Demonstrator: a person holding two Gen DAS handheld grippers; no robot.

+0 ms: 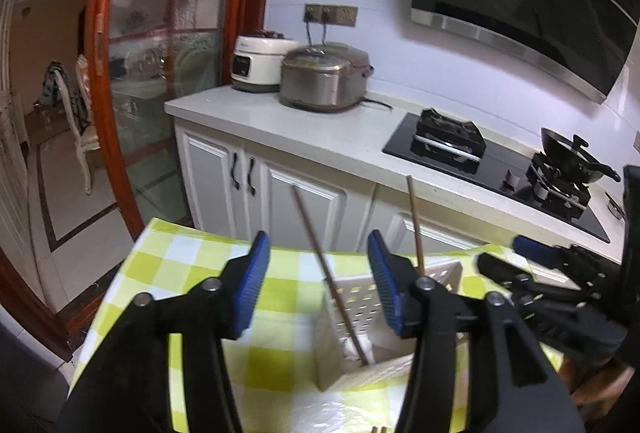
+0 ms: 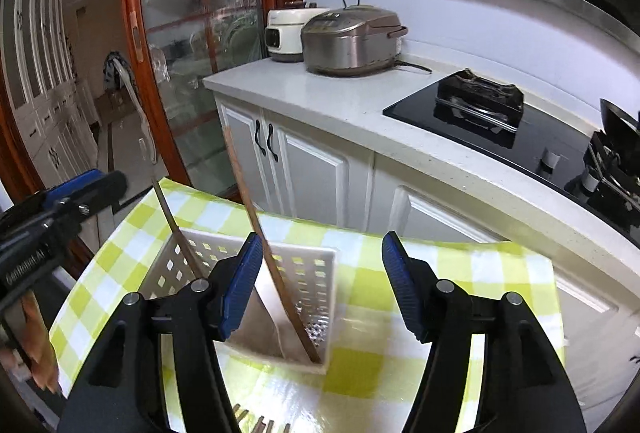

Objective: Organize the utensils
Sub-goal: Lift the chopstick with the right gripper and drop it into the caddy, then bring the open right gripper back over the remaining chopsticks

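Observation:
A white perforated utensil holder (image 1: 352, 297) (image 2: 308, 273) stands on a table with a yellow-green checked cloth (image 1: 184, 261) (image 2: 372, 285). Two wooden chopsticks stand tilted inside it, one (image 1: 320, 257) (image 2: 168, 209) leaning left and the other (image 1: 416, 221) (image 2: 248, 201) more upright. My left gripper (image 1: 319, 239) hovers open above the holder; the left-leaning chopstick passes between its blue pads untouched. My right gripper (image 2: 322, 239) is also open over the holder, with the other chopstick close beside its left pad. Each gripper shows at the edge of the other's view: right gripper (image 1: 536, 253), left gripper (image 2: 80, 189).
Brown utensil ends (image 2: 256, 421) poke in at the bottom edge. Behind the table runs a white counter (image 1: 320, 129) with two rice cookers (image 1: 324, 77), a gas hob (image 1: 448, 137) and a wok (image 1: 572, 153). A red-framed glass door (image 1: 160, 73) is at left. A hand (image 2: 36, 353) holds the left gripper.

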